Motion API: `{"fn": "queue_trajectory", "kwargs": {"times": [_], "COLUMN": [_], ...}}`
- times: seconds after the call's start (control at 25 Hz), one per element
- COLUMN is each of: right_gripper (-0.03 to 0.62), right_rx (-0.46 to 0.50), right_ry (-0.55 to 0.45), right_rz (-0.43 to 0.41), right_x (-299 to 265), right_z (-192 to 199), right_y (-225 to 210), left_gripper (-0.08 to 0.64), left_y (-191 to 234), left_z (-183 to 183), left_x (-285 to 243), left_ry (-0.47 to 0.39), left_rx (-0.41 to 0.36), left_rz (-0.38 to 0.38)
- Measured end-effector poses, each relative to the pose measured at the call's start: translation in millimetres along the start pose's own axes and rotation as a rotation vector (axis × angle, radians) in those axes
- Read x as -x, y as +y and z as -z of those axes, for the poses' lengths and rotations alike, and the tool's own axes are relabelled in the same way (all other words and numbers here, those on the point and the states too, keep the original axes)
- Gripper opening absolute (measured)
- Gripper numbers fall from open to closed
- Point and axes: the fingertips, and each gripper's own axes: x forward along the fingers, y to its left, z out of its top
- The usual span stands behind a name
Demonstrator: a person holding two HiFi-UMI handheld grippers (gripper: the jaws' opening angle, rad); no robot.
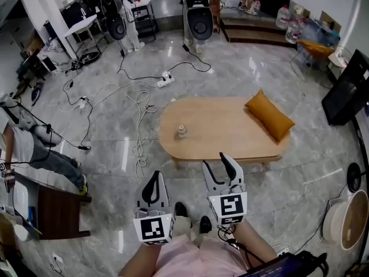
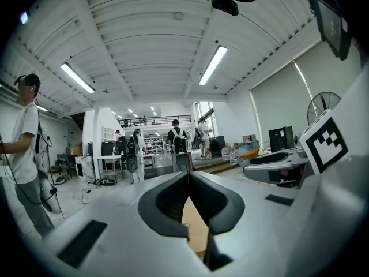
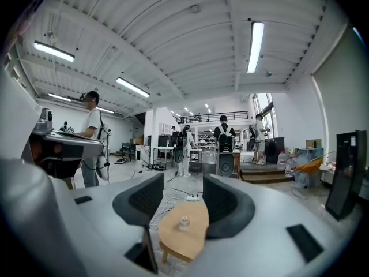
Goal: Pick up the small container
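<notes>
The small pale container [image 1: 181, 131] stands upright on the left part of an oval wooden table [image 1: 219, 137]. Both grippers hover over the floor on the near side of the table, well short of it. My left gripper [image 1: 154, 180] is shut, its dark pads [image 2: 173, 198] meeting at the tip with nothing held. My right gripper [image 1: 218, 166] is open and empty. In the right gripper view the container [image 3: 184, 223] and table [image 3: 190, 241] show between the spread fingers [image 3: 141, 198], far ahead. A strip of the table's wood [image 2: 195, 227] shows under the shut left gripper [image 2: 188, 176].
An orange cushion [image 1: 269, 115] lies on the table's right end. Cables [image 1: 138, 100] and a power strip [image 1: 165, 81] trail over the grey floor left of and behind the table. A person [image 1: 34, 149] and a dark bench [image 1: 57, 212] are at the left, a black screen [image 1: 349, 88] at the right.
</notes>
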Motion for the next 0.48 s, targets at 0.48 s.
{"fn": "queue_trajectory", "kwargs": {"times": [0.48], "right_gripper": [0.224], "right_rx": [0.024], "right_ry": [0.055], "right_rz": [-0.015], "right_x": [-142.7], "right_z": [10.4], "right_y": [6.3], "left_gripper": [0.014], "left_y": [91.7], "left_z": [34.1], "left_x": [-127.1], "left_ry": [0.028], "left_rx": [0.047], "left_rz": [0.002]}}
